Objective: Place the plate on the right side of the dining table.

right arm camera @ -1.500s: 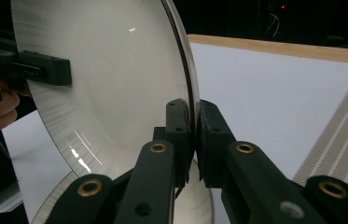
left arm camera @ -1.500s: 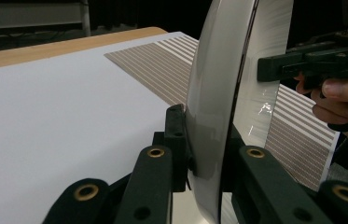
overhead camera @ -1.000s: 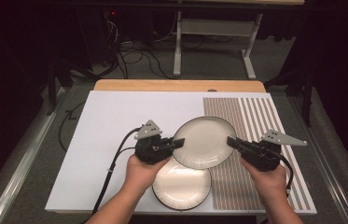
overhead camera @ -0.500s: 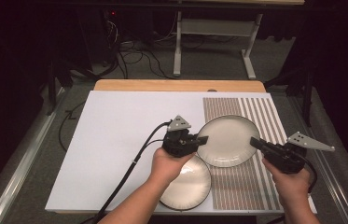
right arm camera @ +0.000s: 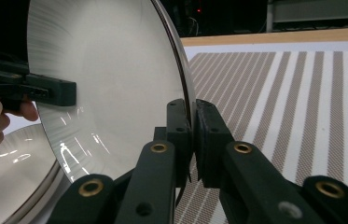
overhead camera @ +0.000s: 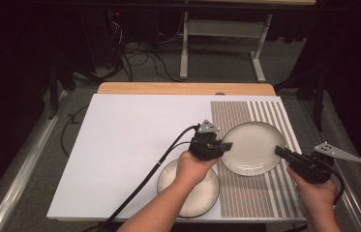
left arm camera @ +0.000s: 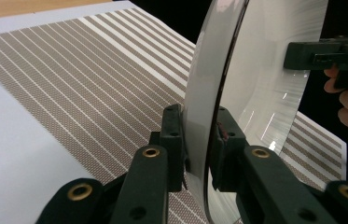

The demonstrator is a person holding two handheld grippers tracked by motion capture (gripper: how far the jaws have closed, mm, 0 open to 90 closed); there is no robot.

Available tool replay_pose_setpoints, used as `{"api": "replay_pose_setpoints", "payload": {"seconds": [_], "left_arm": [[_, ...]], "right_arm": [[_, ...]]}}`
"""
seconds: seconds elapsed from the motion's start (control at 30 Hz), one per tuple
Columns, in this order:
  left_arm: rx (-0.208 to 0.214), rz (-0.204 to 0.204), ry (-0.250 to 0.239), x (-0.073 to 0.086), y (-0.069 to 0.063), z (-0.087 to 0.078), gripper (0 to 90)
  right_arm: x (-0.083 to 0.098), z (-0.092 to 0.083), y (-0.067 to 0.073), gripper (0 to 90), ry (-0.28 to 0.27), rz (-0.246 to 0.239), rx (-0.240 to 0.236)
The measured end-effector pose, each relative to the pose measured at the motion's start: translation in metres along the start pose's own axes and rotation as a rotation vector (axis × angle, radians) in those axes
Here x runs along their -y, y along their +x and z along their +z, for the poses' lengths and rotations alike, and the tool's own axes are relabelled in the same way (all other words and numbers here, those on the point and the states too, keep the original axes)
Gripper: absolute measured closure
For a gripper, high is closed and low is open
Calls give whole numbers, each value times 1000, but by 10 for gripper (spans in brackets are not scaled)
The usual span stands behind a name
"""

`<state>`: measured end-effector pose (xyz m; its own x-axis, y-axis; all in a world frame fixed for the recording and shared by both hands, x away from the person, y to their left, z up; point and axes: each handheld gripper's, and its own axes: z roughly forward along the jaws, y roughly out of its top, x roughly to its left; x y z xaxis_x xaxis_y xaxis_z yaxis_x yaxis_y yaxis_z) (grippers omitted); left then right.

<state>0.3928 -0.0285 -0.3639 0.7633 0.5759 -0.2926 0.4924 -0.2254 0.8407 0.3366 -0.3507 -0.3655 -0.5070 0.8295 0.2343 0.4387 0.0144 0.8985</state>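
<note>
Both grippers, left gripper and right gripper, are closed on opposite rims of round white ceramic plate; hands low.

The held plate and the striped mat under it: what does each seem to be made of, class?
Held plate: probably glazed ceramic; a glossy pale face with sharp glints and a dark rim. Striped mat: seemingly woven fabric or vinyl, matte, with a fine mesh pattern in its brown bands.
</note>
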Motion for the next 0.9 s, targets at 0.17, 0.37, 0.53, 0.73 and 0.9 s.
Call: {"api": "replay_pose_setpoints", "payload": {"seconds": [0.17,0.37,0.53,0.73,0.9], "left_arm": [[-2,-9,12,-2,-2,15,770],[-13,-29,15,-3,-4,31,761],[-20,-46,17,-2,-2,40,752],[-28,-49,26,-1,-1,48,743],[-37,-54,33,1,-2,52,740]], "right_arm": [[5,-4,-11,875,3,14,29],[6,-6,-21,876,4,25,56],[6,-6,-24,876,10,14,74],[7,-5,-27,876,21,17,94],[9,-4,-29,875,27,20,97]]}}
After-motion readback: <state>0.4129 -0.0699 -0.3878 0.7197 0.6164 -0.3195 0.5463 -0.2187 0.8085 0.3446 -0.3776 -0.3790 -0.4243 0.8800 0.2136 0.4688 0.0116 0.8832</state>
